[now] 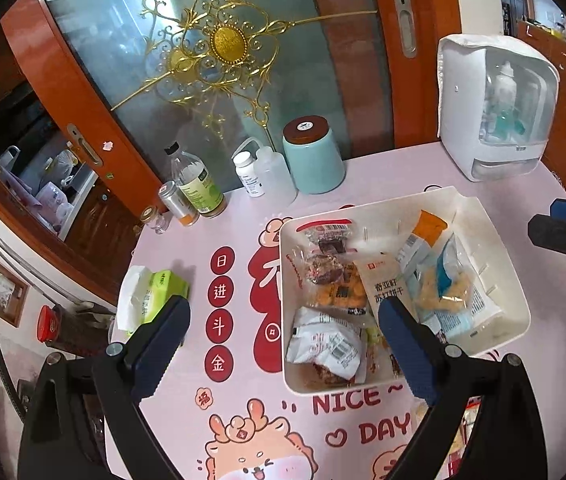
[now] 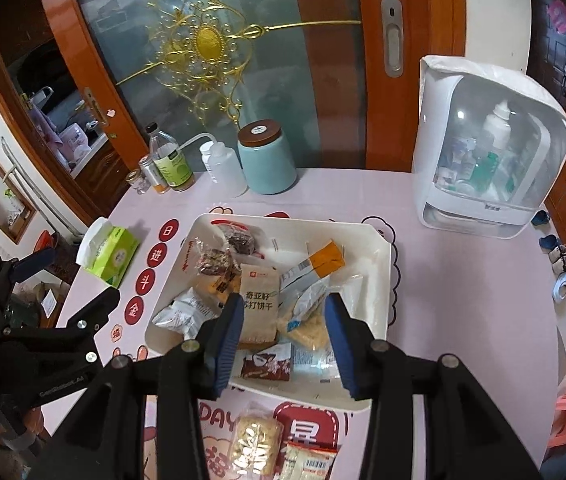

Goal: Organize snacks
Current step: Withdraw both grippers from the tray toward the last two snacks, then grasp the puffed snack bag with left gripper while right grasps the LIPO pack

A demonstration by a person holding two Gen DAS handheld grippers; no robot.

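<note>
Snacks still to sort, a gold-patterned packet (image 2: 257, 446) and a barcoded one (image 2: 310, 463), lie on the pink mat just below the white bin (image 2: 383, 264). They look light, crinkly and slippery, with crumbly biscuits inside, so I would pinch a sealed edge softly. Left gripper (image 1: 283, 352) is wide open, empty. Right gripper (image 2: 283, 344) is open over the bin, holding nothing.
</note>
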